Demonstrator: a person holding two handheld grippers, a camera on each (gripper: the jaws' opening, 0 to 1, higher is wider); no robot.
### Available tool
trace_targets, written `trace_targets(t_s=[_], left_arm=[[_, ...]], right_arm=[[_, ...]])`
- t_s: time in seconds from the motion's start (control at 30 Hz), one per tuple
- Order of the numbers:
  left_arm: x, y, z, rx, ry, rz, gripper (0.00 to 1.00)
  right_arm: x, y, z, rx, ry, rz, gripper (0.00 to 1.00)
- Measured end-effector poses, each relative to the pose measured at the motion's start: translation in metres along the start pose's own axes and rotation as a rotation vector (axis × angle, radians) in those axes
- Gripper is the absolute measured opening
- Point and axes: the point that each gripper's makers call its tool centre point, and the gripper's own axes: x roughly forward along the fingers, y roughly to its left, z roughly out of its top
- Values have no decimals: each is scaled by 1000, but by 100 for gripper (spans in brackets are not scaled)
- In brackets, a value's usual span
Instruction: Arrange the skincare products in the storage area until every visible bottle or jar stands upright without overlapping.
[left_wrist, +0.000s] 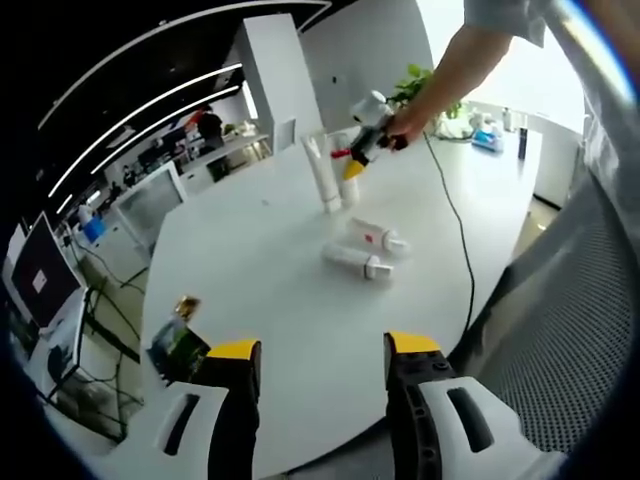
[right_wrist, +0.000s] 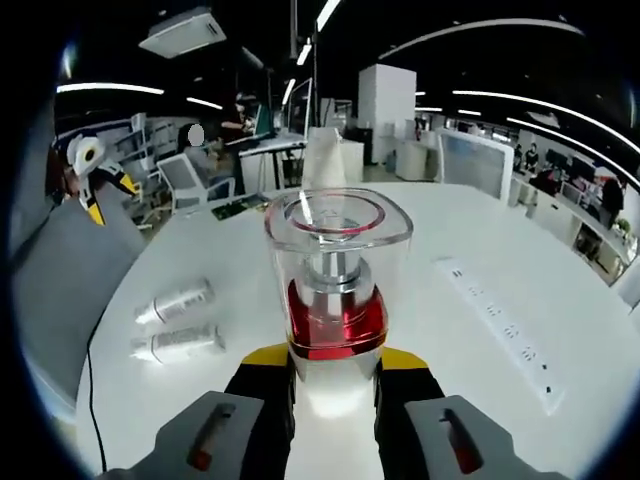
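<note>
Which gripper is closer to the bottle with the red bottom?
Right. The right gripper has its fingers closed on the clear-capped bottle. The left gripper is open, far back at the table's near edge.

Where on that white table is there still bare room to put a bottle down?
Bare tabletop lies between the two lying tubes and the dark packet, and between the clear-capped bottle and the power strip. It's crowded around the standing tubes, where the right hand-held gripper works.
</note>
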Motion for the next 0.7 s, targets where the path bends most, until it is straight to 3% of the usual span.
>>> trace_targets(t_s=[0.23, 0.33, 0.4, 0.47, 0.57, 0.67, 0.7], left_arm=[[0, 0, -1, 1, 4, 0, 46], [0, 0, -1, 3, 5, 0, 46], [0, 0, -1, 2, 5, 1, 47], [0, 1, -1, 3, 3, 3, 46], [0, 1, 0, 6, 2, 4, 46], [-1, 1, 0, 4, -1, 6, 46], [-1, 1, 0, 6, 0, 6, 46]], right_arm=[[1, -3, -3, 40, 24, 6, 25], [1, -3, -13, 76, 61, -23, 40], [-2, -3, -21, 115, 74, -43, 41], [-6, 2, -27, 127, 77, -44, 37], [-16, 14, -45, 221, 109, -80, 36], [-25, 37, -64, 306, 190, -69, 36], [-28, 48, -70, 298, 221, -64, 35]])
